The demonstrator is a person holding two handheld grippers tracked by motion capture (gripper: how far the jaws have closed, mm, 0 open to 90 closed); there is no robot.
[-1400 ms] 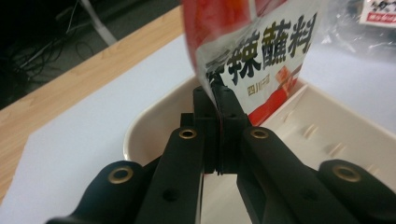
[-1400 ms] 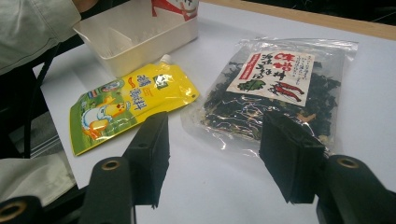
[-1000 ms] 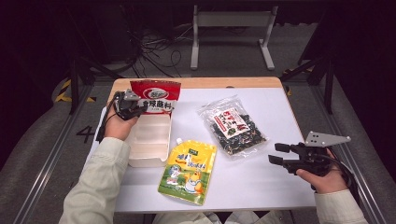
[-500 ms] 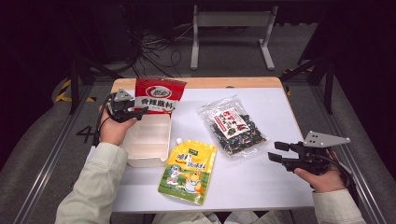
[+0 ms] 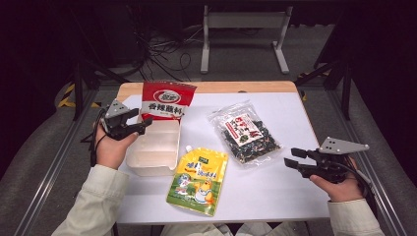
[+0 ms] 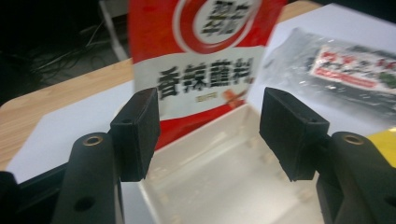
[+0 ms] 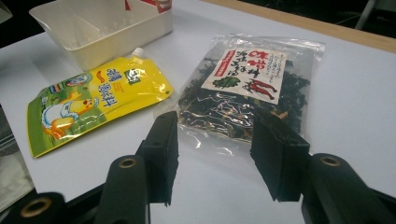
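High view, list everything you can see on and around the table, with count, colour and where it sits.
red packet: one, red and white, standing at the far end of the tub
tub: one, white plastic, open, left part of the table
yellow pouch: one, yellow with a spout, lying flat, near centre
clear bag: one, transparent with dark dried contents and a white label, right of centre
table: one, white top with a wooden far edge
metal frame: one, grey, on the floor beyond the table
left gripper: one, black, fingers apart, beside the tub's left rim
right gripper: one, black, fingers apart, near the table's right edge
sleeves: two, pale, at the bottom
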